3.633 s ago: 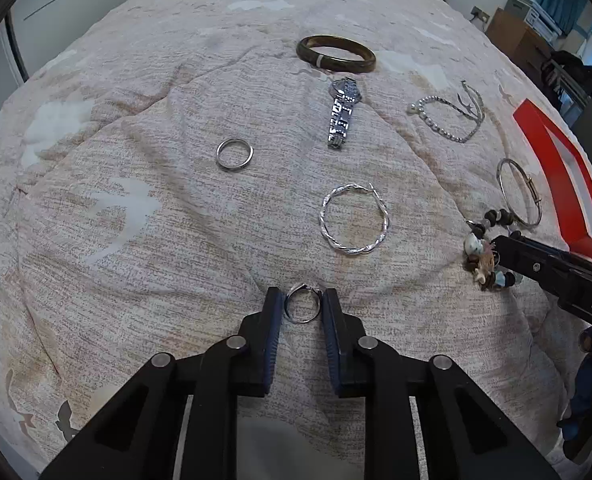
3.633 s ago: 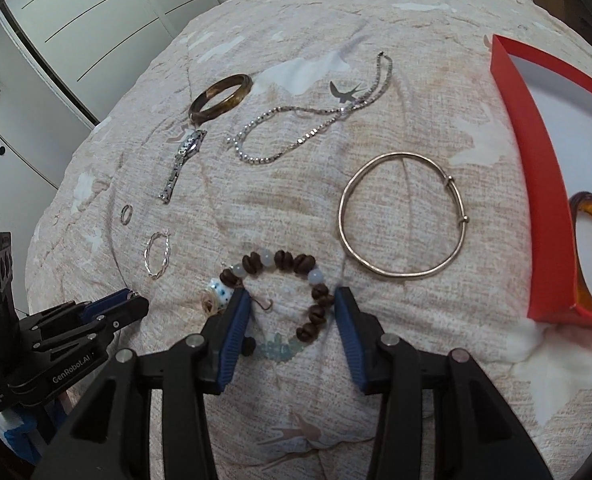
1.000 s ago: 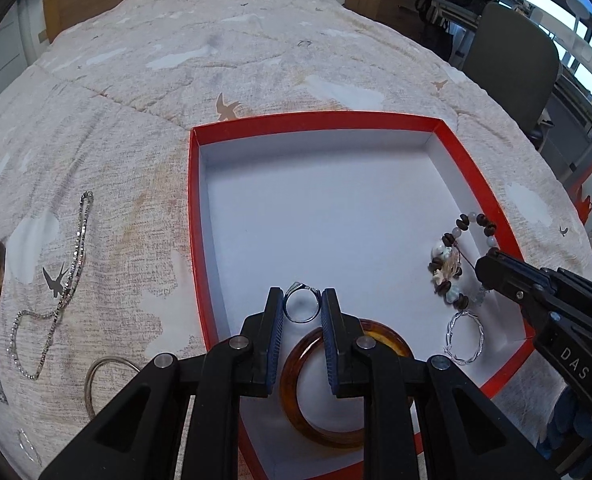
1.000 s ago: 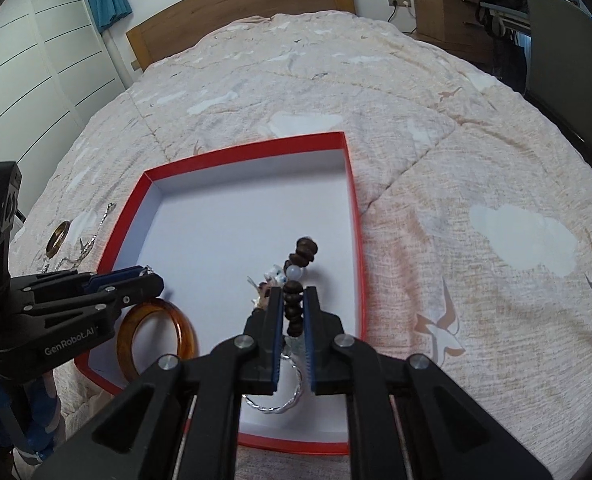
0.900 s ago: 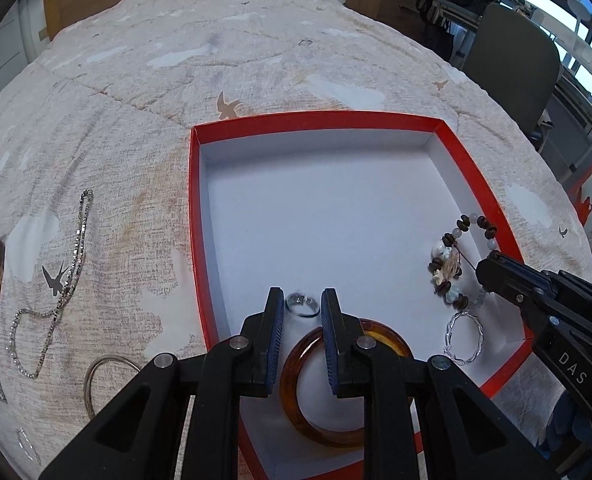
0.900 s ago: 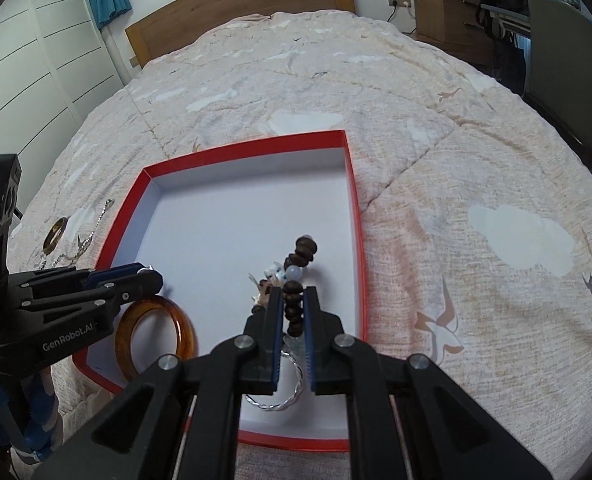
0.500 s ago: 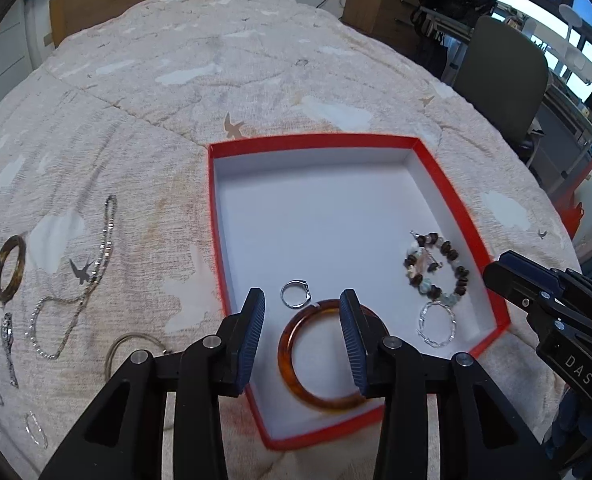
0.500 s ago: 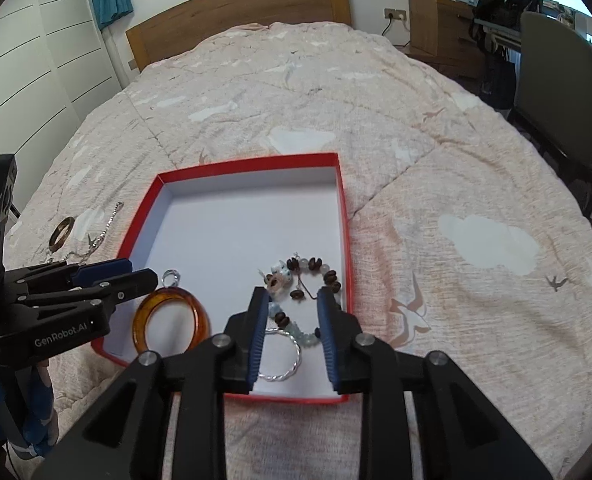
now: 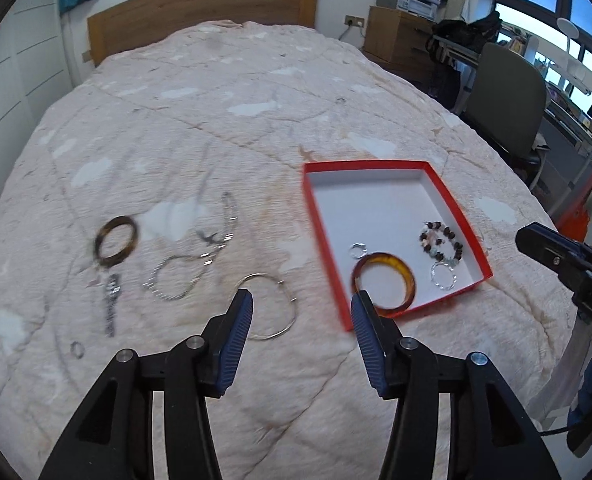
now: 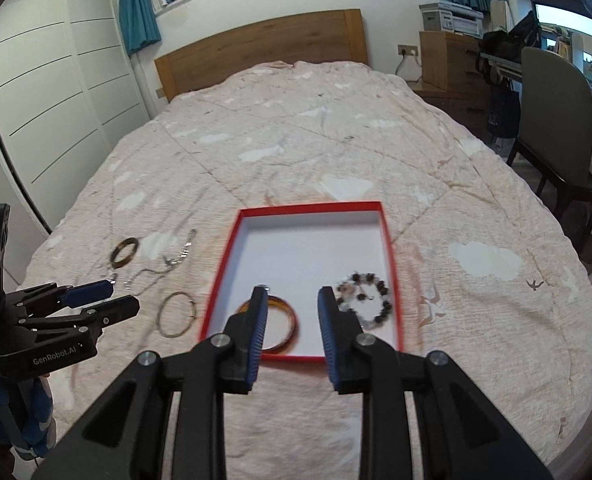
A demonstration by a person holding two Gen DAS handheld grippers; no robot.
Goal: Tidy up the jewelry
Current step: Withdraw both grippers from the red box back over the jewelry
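Observation:
A red box (image 9: pixel 319 236) with a white floor lies on the bed. In it are a small silver ring (image 9: pixel 358 250), an amber bangle (image 9: pixel 384 284), a beaded bracelet (image 9: pixel 442 242) and a twisted silver hoop (image 9: pixel 443 278). My left gripper (image 9: pixel 302 304) hangs above the quilt beside the box's left wall, its jaws opening with nothing between them. Over the box's (image 10: pixel 308 209) near edge my right gripper (image 10: pixel 293 300) stands open and empty, with the amber bangle (image 10: pixel 284 320) and beaded bracelet (image 10: pixel 366 296) lying below it.
Loose on the quilt left of the box are a thin silver bangle (image 9: pixel 272 306), a chain necklace (image 9: pixel 200 264), a dark brown bangle (image 9: pixel 116 242), a watch (image 9: pixel 111 300) and a small ring (image 9: pixel 77 349). A chair (image 10: pixel 556 120) and desk stand to the right of the bed.
The left gripper let go of the small ring and the right let go of the beaded bracelet, both now in the box. Both grippers opened, rose and drew back.

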